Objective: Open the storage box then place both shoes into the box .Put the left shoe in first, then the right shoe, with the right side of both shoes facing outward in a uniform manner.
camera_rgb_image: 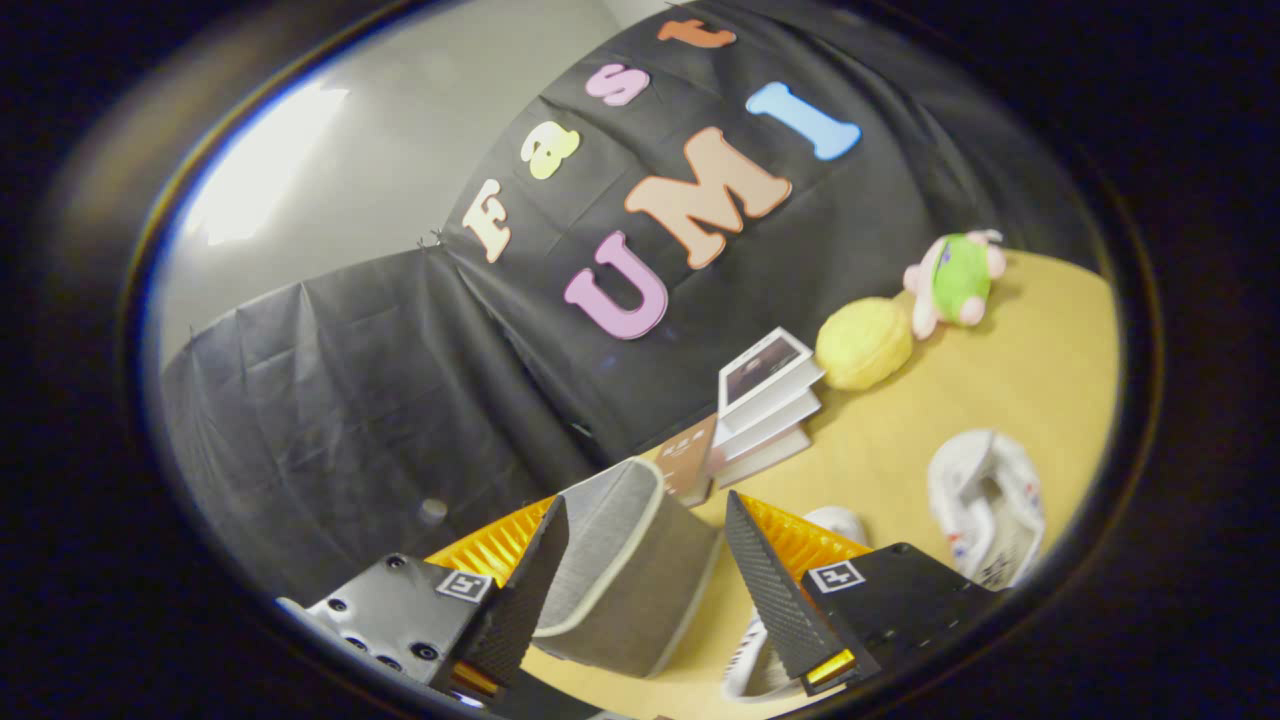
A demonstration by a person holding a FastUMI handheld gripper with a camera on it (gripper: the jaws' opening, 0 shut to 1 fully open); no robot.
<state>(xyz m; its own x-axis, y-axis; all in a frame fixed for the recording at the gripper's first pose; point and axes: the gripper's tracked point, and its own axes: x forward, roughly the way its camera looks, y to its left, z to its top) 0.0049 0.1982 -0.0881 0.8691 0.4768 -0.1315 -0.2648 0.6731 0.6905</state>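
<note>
My gripper (645,505) is tilted, and a grey fabric lid (620,570) with a cream rim, part of the storage box, fills the gap between its fingers. The left finger lies against the lid and the right finger sits almost flush with its other side, so the lid looks clamped and raised off the table. A white shoe (985,505) with red and blue marks lies on the wooden table (1040,370), off to the right beyond the fingers. A second white shoe (835,522) lies partly hidden under the right finger.
A stack of books (765,405) stands just beyond the fingers against the black cloth wall. Past the books are a yellow ball-like plush (863,343) and a green and pink plush toy (955,280).
</note>
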